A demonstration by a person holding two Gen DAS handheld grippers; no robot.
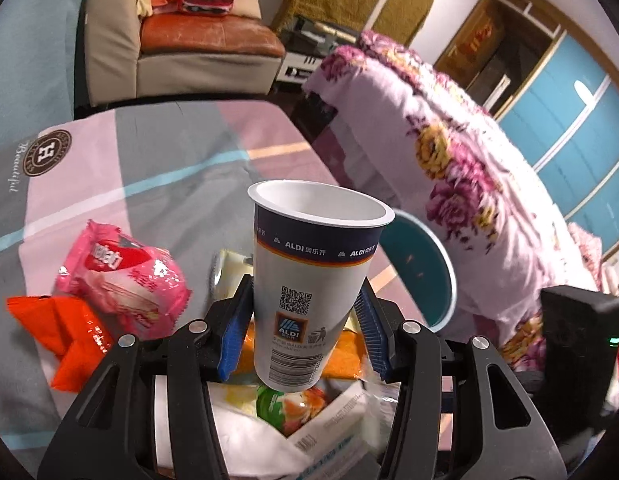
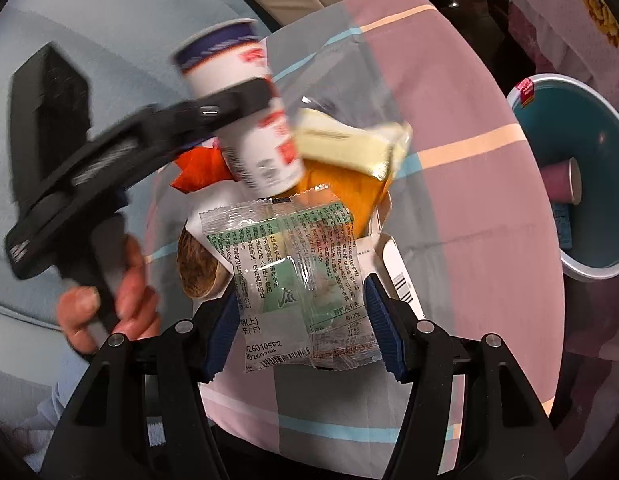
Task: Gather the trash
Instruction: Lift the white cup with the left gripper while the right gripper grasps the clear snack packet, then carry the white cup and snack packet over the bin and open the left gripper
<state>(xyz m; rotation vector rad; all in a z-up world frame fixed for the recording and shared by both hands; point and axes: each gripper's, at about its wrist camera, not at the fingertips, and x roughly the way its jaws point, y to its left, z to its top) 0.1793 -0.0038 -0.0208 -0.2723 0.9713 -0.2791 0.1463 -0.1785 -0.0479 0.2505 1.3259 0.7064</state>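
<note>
On the striped cloth, beside the teal bin, a litter heap spreads under both tools: the left gripper pinches a cup upright, the right gripper clamps a clear wrapper, pink packet nearby.

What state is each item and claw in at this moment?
Left claw: shut on the paper cup.
Paper cup: upright, empty, lifted.
Right claw: shut on the clear wrapper.
Clear wrapper: held, flattened.
Teal bin: open, pink cup lying inside.
Pink packet: lying on the table.
</note>
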